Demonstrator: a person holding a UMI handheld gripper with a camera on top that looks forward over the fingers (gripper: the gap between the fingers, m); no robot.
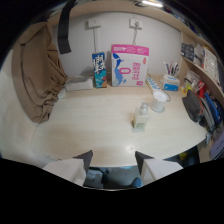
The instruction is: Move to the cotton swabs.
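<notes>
We're barely started: gripper (114,161) open, empty, at the desk's (85,120) near edge. Swabs look like the clear tub (159,101) well beyond the fingers, past a bottle (141,118). Whole approach left.

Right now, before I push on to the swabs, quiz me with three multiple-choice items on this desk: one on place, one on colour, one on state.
1. Where does the small bottle stand?
A. Between the tongs
B. On the desk, beyond the tongs
C. Against the back wall

2. What colour is the big box at the wall, mainly?
A. Pink and white
B. Green
C. Black

3. How are the tongs?
A. Shut on the bottle
B. Shut on nothing
C. Open, holding nothing

Answers: 1 B, the bottle stands mid-desk, well ahead of both fingers. 2 A, pink top over a white front with blue print. 3 C, a wide gap shows between the fingers and nothing sits in it.
</notes>
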